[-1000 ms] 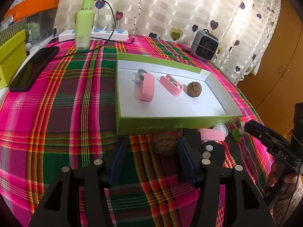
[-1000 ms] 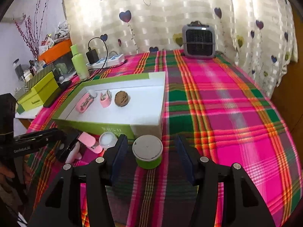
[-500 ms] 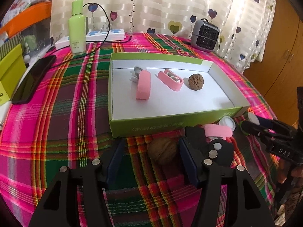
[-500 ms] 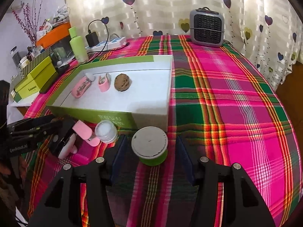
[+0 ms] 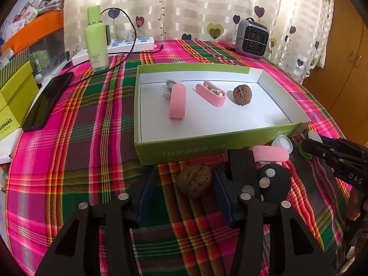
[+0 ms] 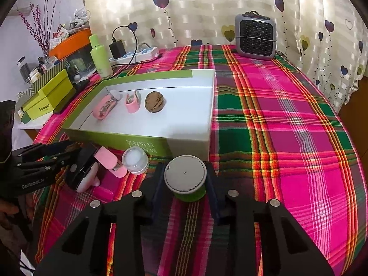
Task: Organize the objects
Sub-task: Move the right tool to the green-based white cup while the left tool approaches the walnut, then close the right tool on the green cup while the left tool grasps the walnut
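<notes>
A shallow green tray (image 5: 207,154) crowds close ahead of both grippers. The left gripper (image 5: 181,184) gapes around a wrinkled walnut (image 5: 194,180) on the plaid cloth (image 6: 287,138) — the right gripper (image 6: 185,181) brackets a squat green tub (image 6: 185,179), contact unclear.

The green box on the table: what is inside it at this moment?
Inside the green box lie a walnut, a pink case lying open with white parts, and a pink band. Small white pieces sit behind the band, partly covered, so unidentifiable.
</notes>
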{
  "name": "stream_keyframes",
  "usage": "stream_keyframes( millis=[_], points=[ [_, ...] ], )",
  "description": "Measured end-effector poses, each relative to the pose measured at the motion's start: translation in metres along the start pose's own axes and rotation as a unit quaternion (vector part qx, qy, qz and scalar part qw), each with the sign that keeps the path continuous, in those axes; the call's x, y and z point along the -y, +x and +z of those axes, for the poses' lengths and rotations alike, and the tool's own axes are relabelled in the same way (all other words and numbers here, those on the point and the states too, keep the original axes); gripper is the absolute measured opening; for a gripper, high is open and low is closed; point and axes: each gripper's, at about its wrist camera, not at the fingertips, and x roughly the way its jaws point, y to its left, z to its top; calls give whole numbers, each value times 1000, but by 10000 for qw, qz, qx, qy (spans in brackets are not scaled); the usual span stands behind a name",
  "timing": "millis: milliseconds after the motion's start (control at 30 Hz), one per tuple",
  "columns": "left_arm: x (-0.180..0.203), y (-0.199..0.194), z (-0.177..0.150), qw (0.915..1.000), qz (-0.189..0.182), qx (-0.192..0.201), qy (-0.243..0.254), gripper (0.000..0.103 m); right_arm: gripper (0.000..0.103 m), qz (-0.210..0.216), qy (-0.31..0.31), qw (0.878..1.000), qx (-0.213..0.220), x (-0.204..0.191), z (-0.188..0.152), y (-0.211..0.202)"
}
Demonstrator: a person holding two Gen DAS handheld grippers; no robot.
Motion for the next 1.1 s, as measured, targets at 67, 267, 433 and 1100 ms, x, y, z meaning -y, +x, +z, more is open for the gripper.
stream_keyframes(
  millis=[67,267,433,1100],
  points=[
    [1,-1,-1,10000,5,5,39,39,35,27,-28,10000,-1,-1,0,0],
    [1,-2,-1,10000,14,36,70,29,34,69,-65,9999,67,-4,-1,-3],
    [1,-2,-1,10000,-16,43,65,29,34,105,-73,9998,120,-5,-2,-6],
    [9,-27,30,9981,-460,406,43,29,34,397,-189,9974,562,-17,32,-29]
  ],
)
